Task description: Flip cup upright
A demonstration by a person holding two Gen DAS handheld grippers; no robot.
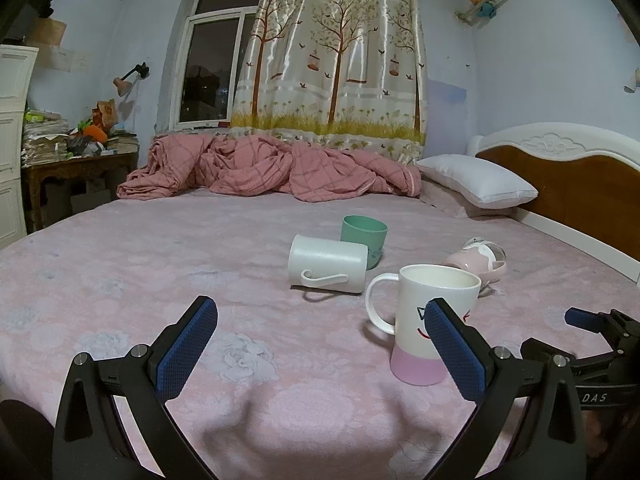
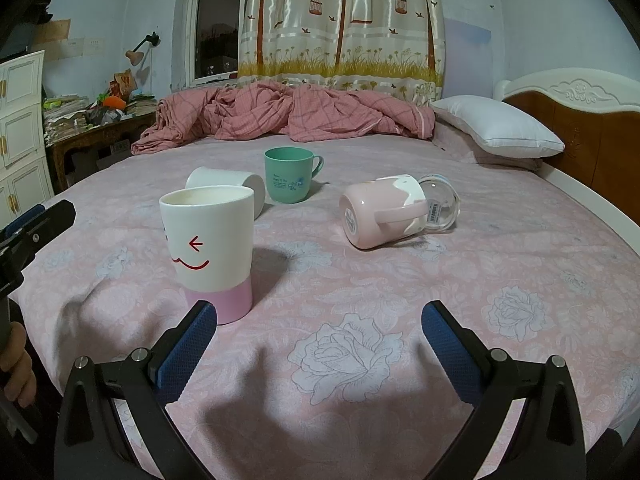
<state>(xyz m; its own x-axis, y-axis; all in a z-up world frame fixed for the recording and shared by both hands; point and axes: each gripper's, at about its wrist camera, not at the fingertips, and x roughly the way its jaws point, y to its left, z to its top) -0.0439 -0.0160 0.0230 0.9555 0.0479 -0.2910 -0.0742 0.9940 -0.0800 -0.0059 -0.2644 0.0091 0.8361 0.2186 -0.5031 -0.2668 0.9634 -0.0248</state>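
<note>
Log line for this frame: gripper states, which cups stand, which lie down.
left gripper: open, empty | right gripper: open, empty | upright: smiley mug, green cup | on side: white mug, pink mug, glass

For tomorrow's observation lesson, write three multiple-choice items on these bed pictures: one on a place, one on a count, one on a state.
1. Where does the clear glass lie?
A. behind the pink mug
B. on the pillow
C. inside the green cup

2. How many cups stand upright?
A. none
B. two
C. four

3. How are the right tongs?
A. shut on the smiley mug
B. open, holding nothing
C. shut on the glass

Answers:
1 A: it lies against the tipped pink mug.
2 B: only the smiley mug and green cup stand.
3 B: bare bedsheet shows between the fingers.
</note>
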